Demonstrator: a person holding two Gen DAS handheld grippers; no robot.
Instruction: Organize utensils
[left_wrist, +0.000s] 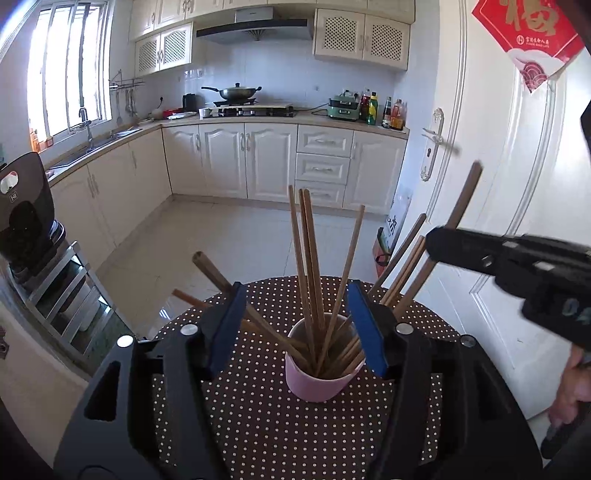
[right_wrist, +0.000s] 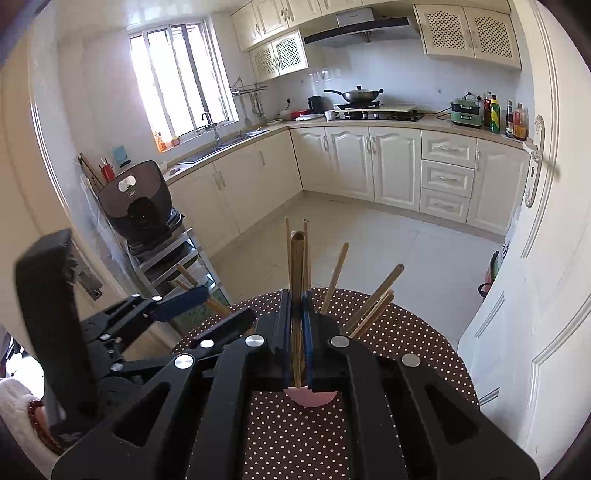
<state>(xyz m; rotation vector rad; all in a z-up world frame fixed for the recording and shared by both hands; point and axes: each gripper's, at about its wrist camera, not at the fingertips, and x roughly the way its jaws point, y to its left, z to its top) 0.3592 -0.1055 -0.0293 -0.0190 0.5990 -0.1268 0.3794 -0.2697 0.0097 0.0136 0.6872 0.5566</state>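
A wok (left_wrist: 236, 92) on the stove (left_wrist: 255, 110), sauce bottles (left_wrist: 384, 110) on the counter (left_wrist: 314, 119) nearby

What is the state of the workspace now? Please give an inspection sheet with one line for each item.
Surface: round table with a brown polka-dot cloth.
Job's things: pink cup upright on the table, many chopsticks standing in it, fanned out.
Clutter: nothing seen on the table apart from the cup.
Grippers: left gripper open, its fingers on either side of the cup; right gripper shut on one chopstick, held upright above the cup.
Cables: nothing seen near the table.
Surroundings: kitchen with cream cabinets, wok on the stove, white door to the right.
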